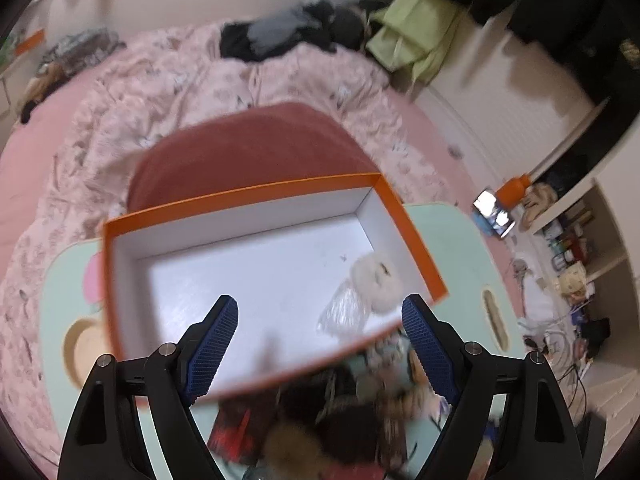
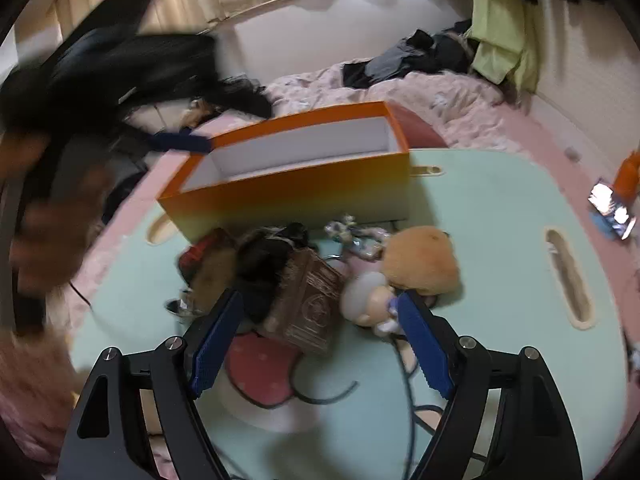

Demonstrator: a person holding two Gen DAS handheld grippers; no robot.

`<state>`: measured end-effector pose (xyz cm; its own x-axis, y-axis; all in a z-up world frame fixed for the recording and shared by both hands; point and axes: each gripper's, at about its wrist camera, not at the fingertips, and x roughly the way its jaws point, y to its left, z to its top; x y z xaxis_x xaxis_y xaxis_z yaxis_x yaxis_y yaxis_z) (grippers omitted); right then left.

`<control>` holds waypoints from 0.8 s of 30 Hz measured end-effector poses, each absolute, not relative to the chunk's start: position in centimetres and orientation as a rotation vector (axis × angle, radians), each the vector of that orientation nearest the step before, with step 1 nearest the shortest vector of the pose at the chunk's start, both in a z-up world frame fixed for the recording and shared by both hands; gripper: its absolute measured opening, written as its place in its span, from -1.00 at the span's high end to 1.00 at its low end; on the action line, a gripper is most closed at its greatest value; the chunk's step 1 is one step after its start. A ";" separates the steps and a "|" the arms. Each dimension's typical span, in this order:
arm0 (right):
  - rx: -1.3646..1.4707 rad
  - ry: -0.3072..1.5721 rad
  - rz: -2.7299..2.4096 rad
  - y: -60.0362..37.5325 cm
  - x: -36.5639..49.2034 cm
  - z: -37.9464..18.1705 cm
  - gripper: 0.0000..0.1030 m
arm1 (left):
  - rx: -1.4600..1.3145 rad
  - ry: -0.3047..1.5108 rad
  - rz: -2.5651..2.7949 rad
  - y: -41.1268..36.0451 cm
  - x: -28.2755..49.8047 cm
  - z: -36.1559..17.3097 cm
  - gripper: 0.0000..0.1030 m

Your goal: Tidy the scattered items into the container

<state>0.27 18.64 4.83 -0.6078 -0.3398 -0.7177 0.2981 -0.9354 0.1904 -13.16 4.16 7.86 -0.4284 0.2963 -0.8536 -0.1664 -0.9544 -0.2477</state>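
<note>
Mint table point(image 2: 500, 208), one orange box point(image 2: 296, 196), two items inside point(image 1: 372, 284)

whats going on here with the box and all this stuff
A person with a gripper in each hand is tidying a pile of small items into an orange box on a green table. A white fluffy thing already lies inside. Both the left gripper and right gripper are open and empty.

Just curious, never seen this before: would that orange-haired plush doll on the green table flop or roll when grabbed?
The plush doll looks soft and stuffed, so probably light and squashy. Its big round head might make it droop. Fuzzy fabric should grip well, not slip.
</note>
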 end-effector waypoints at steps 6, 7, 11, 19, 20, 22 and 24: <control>1.140 -0.079 -2.521 19.2 1.2 4.2 -0.55 | -1.605 -0.117 2.435 6.9 -16.9 5.1 -0.46; 1.138 -0.080 -2.518 19.2 1.2 4.2 -0.55 | -1.620 -0.145 2.406 7.1 -17.2 4.7 -0.42; 1.148 -0.089 -2.501 19.2 1.2 4.1 -0.55 | -1.657 -0.237 2.295 7.8 -17.9 3.5 -0.17; 1.183 -0.133 -2.473 19.6 1.1 3.5 -0.55 | -1.665 -0.320 2.157 9.3 -18.0 1.6 0.11; 1.187 -0.135 -2.470 19.6 1.1 3.5 -0.55 | -1.655 -0.308 2.160 9.5 -17.9 1.5 0.11; 1.195 -0.138 -2.463 19.6 1.0 3.4 -0.55 | -1.631 -0.292 2.163 9.7 -17.9 1.4 0.41; 1.202 -0.141 -2.458 19.5 1.0 3.3 -0.55 | -1.617 -0.330 2.131 9.6 -18.2 1.5 0.57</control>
<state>1.03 19.53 3.29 -0.5508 -0.3938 -0.7359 0.3074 -0.9154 0.2598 -18.21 9.56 1.45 -0.2176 0.4809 -0.8494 -0.2012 -0.8736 -0.4431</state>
